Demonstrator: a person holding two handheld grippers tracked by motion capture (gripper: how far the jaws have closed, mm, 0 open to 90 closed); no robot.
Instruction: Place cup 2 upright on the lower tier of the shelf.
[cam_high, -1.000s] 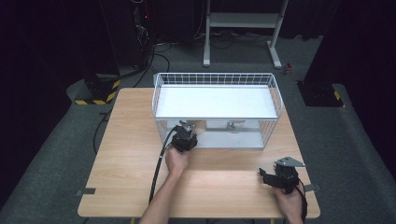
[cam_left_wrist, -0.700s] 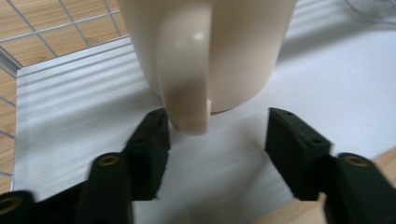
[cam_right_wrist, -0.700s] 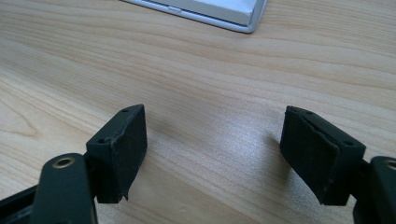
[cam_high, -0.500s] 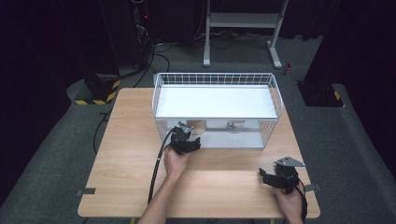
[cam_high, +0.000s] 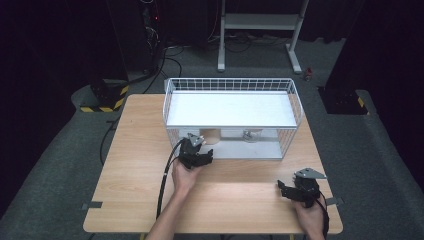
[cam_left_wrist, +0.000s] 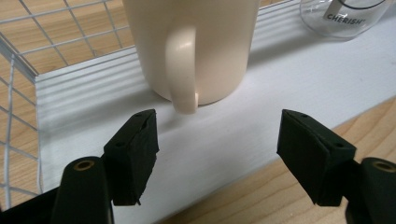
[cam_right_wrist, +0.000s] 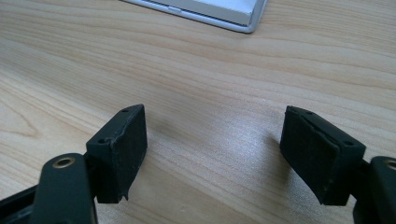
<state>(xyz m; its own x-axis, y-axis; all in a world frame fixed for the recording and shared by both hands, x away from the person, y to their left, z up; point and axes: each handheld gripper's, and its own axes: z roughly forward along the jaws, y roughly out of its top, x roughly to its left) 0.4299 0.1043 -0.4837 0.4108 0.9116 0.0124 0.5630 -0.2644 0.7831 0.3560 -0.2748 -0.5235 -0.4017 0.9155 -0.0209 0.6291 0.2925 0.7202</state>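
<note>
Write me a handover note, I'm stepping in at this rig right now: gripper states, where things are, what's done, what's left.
Left hand-held gripper: open, jaws have just been opening, nothing between them; it sits just in front of the mug.
Right hand-held gripper: open, empty, over bare table at the near right.
Mug: upright on the lower white shelf of the wire rack, handle toward the gripper. A clear glass stands beside it.
Done: mug appears placed and released.
Left: probably draw the left gripper clear.

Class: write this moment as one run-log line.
left tongs: open, jaws just opening, empty, facing cream mug on lower shelf | right tongs: open, empty, over table
</note>
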